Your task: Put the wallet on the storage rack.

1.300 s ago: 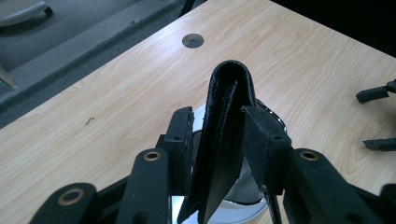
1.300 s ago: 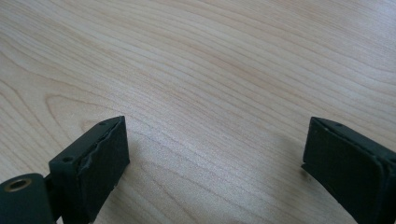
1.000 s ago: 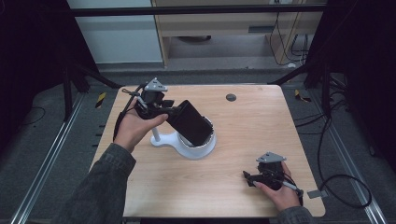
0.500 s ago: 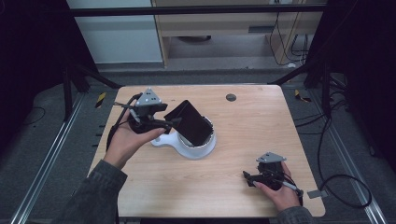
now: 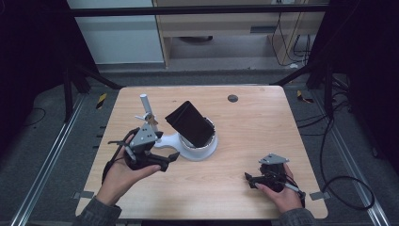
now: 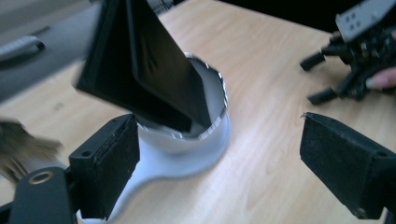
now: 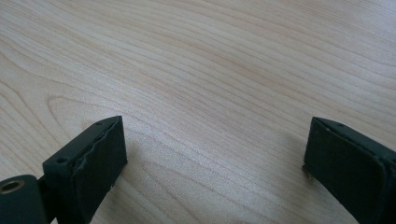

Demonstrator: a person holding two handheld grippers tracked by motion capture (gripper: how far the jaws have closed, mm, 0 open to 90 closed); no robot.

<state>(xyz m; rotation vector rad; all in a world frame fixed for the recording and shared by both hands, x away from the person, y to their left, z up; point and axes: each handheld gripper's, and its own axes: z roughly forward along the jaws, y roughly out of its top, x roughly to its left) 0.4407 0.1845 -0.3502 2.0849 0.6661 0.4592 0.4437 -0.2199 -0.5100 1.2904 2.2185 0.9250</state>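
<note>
A flat black slab [image 5: 189,123] leans tilted in the round cup of a white stand [image 5: 202,149] at the middle of the table. In the left gripper view the slab [image 6: 140,60] rises out of the cup [image 6: 210,128] just ahead. My left gripper [image 5: 168,161] sits to the front left of the stand. Its jaws have just been opening and stand open [image 6: 224,163], with nothing between them. My right gripper [image 5: 251,180] rests near the front right edge, open over bare wood [image 7: 215,158].
A thin white post [image 5: 145,104] with a small clip stands on the stand's left arm, just behind my left gripper. A dark round hole [image 5: 232,98] marks the wooden table [image 5: 263,127] at the back. The other hand's gripper [image 6: 359,56] shows far off in the left gripper view.
My left gripper has let go of the black slab, opened, and drawn back and down toward the front left. The slab stays leaning in the cup. The right hand has not moved.
</note>
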